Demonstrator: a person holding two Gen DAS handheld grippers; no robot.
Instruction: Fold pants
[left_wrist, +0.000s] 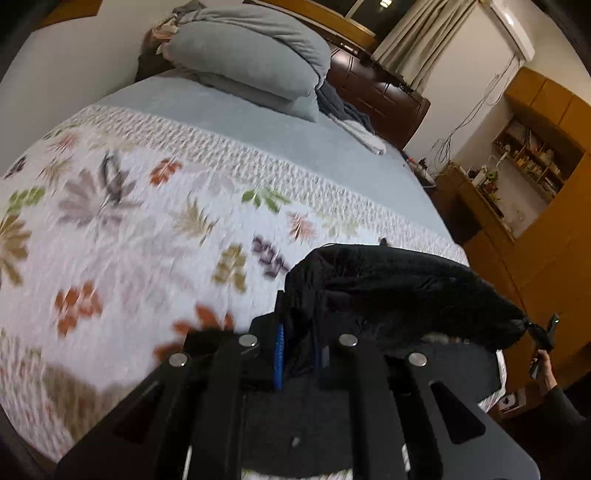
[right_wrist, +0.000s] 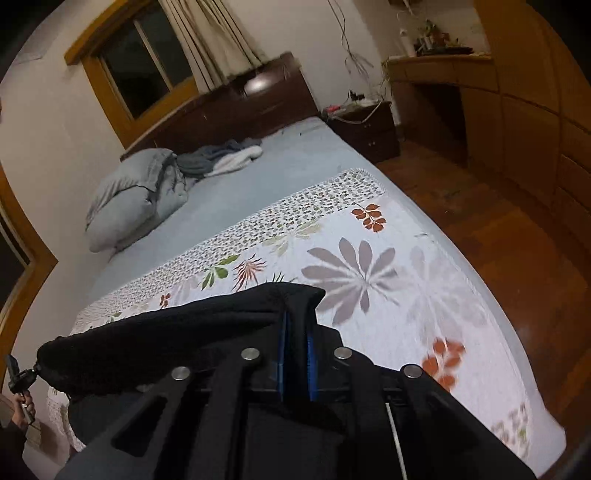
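Pants stretched above bed, pinched by left gripper and right gripper. Judged mid-lift, pre-fold. Needs lowering flat.

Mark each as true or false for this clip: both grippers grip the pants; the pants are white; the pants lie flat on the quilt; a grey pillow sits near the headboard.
1. Both grippers grip the pants: true. The left gripper and the right gripper are each shut on the black pants.
2. The pants are white: false, they are black.
3. The pants lie flat on the quilt: false, they hang stretched between the grippers above the floral quilt.
4. A grey pillow sits near the headboard: true.
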